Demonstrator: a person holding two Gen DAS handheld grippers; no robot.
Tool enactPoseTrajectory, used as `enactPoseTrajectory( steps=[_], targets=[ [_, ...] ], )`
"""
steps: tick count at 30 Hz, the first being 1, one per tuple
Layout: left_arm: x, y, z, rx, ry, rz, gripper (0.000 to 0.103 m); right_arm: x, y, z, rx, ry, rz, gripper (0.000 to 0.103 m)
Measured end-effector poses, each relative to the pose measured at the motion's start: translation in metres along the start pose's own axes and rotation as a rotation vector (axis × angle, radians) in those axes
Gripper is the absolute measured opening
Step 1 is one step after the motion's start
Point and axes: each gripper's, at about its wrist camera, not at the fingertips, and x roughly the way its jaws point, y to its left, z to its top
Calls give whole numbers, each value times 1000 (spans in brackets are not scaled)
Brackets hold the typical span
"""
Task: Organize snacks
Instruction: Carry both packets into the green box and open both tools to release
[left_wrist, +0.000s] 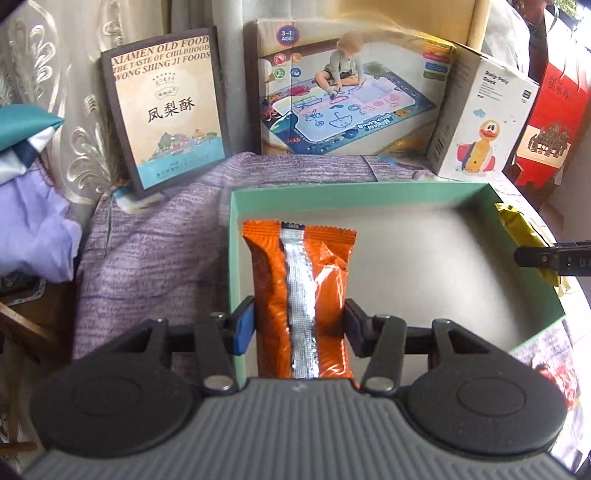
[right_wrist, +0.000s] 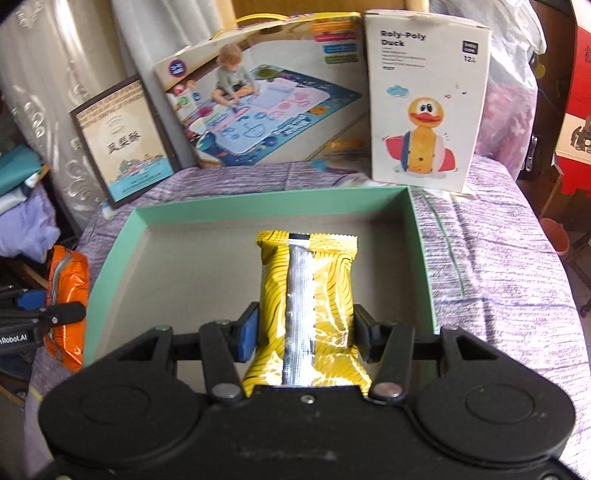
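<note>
I'm gripping the orange snack packet (left_wrist: 301, 299) in my left gripper (left_wrist: 299, 326), silver seam up, over the green tray's (left_wrist: 332, 194) nine o'clock side. My right gripper (right_wrist: 304, 332) is clamping the yellow snack packet (right_wrist: 308, 295), hanging above the tray's middle.

both claws tilt steeply downward, the left claw (left_wrist: 299, 326) and right claw (right_wrist: 304, 328) each clamped partway.

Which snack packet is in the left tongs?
The orange packet, clamped between the left tongs over the green tray; the yellow packet is in the right tongs.
</note>
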Motion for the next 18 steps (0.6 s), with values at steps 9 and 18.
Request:
enactPoseTrajectory(
  steps=[9,18],
  targets=[
    [93,9,42,-15,74,35,49,81,-36,28,44,51,-49,51],
    [125,10,49,26,75,106,58,109,-38,31,27,42,-48,56]
  ],
)
